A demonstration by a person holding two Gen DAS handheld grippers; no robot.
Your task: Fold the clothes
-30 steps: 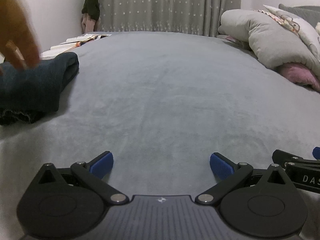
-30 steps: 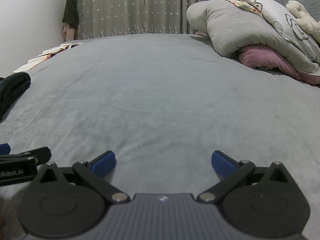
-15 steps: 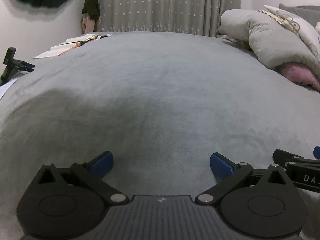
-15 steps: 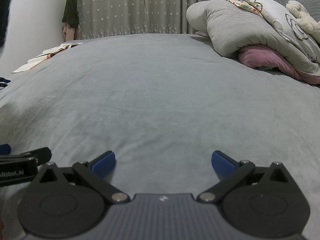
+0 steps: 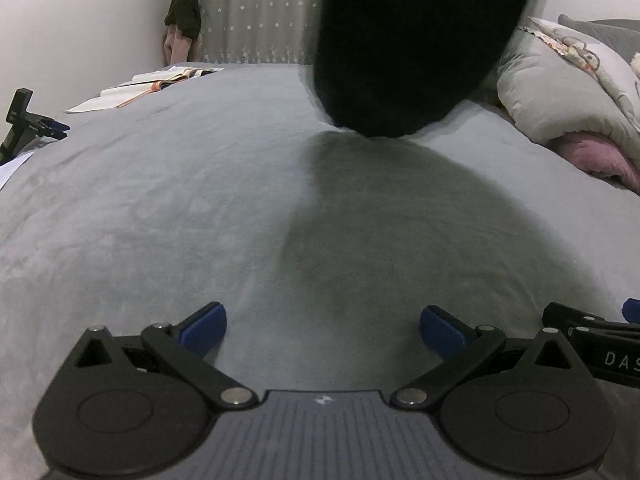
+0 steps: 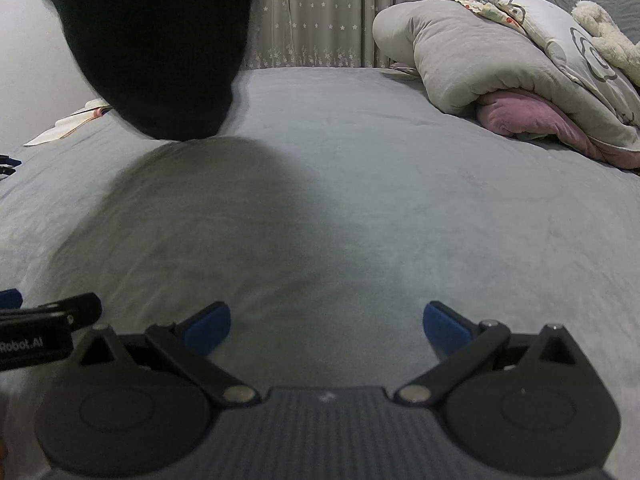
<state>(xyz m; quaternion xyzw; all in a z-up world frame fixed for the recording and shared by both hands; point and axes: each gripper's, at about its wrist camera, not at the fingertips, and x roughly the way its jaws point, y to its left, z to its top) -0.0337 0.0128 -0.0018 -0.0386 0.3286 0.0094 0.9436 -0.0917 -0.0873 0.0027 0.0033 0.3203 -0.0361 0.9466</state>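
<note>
The one garment in play is a dark garment (image 5: 416, 40) and you can make out almost nothing of it: it is a blurred black mass with no seam, sleeve or edge showing, and its top is cut off by the frame in both wrist views. Its lowest point hangs just over the grey bedspread (image 5: 160, 208), well beyond your fingertips, with a broad shadow on the spread beneath it. Whether it touches the spread cannot be told, and what holds it up is out of frame.

Your left gripper (image 5: 322, 326) sits low on the near part of the bedspread, its jaws spread wide with nothing between them. Your right gripper (image 6: 326, 322) is the same — wide apart, empty, just beside the left one, whose body edges into its view at the left.

Count two blue pads on each gripper, four in all. One open book (image 5: 148, 88) lies at the far left edge of the bedspread. One rolled grey duvet (image 6: 480, 68) is piled on the bedspread's far right side, over one pink blanket (image 6: 532, 116); a cream plush toy (image 6: 604, 36) on top is cut off by the frame. One star-print curtain (image 6: 320, 12) hangs behind the bedspread — partly hidden by the garment.
</note>
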